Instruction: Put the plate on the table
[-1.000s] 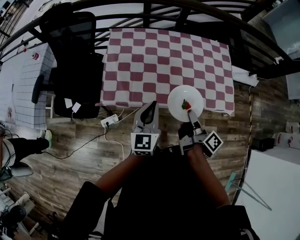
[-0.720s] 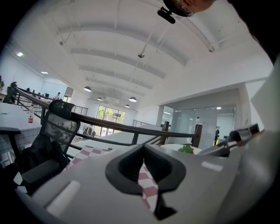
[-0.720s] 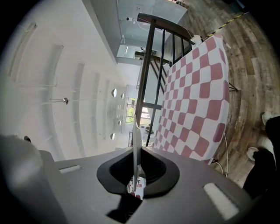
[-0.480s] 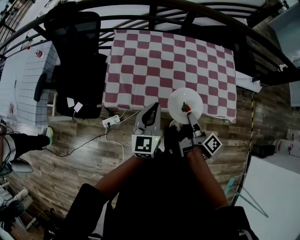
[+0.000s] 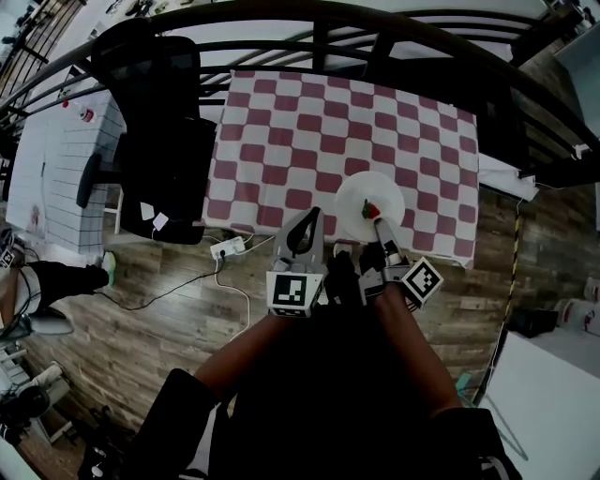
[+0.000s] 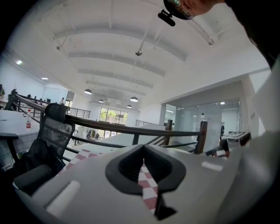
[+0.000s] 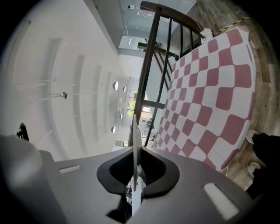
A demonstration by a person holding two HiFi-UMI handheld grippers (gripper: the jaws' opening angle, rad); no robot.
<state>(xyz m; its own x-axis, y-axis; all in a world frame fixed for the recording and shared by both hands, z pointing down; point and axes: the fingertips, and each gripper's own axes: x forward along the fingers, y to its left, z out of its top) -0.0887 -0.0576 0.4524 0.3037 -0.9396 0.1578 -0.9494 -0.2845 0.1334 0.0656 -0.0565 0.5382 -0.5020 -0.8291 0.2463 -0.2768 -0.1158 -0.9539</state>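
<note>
The left gripper (image 5: 302, 225) is shut and empty (not needed here). The plate (image 5: 361, 197) is pinched by its near rim in the closed right gripper (image 5: 379, 228), over the near edge of the table (image 5: 281, 131); it should be lowered flat before release.

**Head view:** plate (image 5: 361, 192) near rim hidden under right gripper (image 5: 379, 223) tips. Red-green item (image 5: 371, 209) on it too small to ID. Table (image 5: 281, 141) far edge masked by railing (image 5: 394, 23).
**Right gripper view:** plate edge-on, face unseen.
**Left gripper view:** table reduced to narrow strip; rest hidden by left gripper (image 6: 142, 159) body.
</note>
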